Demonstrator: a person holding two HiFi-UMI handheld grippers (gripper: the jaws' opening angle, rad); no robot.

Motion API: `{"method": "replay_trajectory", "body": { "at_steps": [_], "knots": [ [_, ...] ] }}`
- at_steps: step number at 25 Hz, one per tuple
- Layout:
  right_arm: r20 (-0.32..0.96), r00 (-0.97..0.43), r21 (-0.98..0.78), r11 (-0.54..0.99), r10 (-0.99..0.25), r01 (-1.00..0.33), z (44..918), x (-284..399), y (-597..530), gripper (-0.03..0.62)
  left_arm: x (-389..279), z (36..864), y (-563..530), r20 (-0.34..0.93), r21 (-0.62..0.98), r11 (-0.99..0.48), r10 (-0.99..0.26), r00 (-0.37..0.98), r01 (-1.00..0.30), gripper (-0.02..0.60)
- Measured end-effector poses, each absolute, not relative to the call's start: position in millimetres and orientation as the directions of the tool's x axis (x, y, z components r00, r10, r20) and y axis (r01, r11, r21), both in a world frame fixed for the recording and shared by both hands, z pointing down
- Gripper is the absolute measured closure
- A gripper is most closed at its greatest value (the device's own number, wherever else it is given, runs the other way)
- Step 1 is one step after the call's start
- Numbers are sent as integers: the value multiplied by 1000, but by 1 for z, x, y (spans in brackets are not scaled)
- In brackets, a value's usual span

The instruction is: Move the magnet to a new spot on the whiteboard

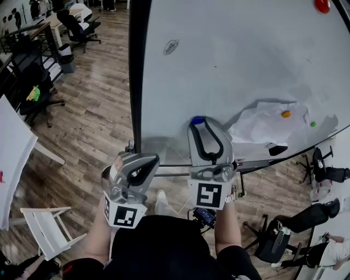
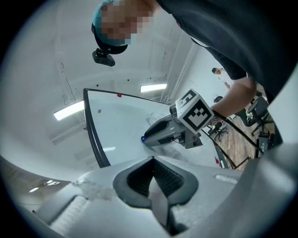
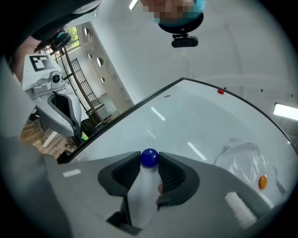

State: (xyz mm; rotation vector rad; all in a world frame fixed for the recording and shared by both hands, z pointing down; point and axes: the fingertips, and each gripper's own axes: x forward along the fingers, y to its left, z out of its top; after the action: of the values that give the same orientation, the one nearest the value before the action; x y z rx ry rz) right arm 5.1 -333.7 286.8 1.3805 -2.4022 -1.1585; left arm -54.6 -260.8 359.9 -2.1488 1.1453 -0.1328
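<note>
A small round blue magnet (image 1: 197,120) (image 3: 149,158) lies against the whiteboard (image 1: 229,65) near its lower left edge. My right gripper (image 1: 198,122) (image 3: 149,161) reaches up to the board, and its two ribbed pads sit against either side of the magnet at the tips. In the left gripper view the right gripper (image 2: 163,132) shows with the blue magnet (image 2: 143,138) at its nose on the board. My left gripper (image 1: 143,161) (image 2: 151,160) hangs off the board, below its left edge, jaws together and empty.
A red magnet (image 1: 322,5) sits at the board's top right; an orange magnet (image 1: 286,114) and a green magnet (image 1: 313,124) lie on a smeared white patch (image 1: 262,123). An eraser (image 1: 277,149) rests near the lower edge. Office chairs (image 1: 33,93) and a white folding chair (image 1: 46,229) stand on the wooden floor.
</note>
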Motion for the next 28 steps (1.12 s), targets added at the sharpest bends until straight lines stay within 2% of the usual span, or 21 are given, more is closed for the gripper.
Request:
{"method": "replay_trajectory", "body": {
  "at_steps": [28],
  "knots": [
    [-242, -567, 684, 276, -788, -675, 287, 9, -328, 471, -54, 356, -257, -220, -628, -366, -763, 607, -687, 580]
  ]
}}
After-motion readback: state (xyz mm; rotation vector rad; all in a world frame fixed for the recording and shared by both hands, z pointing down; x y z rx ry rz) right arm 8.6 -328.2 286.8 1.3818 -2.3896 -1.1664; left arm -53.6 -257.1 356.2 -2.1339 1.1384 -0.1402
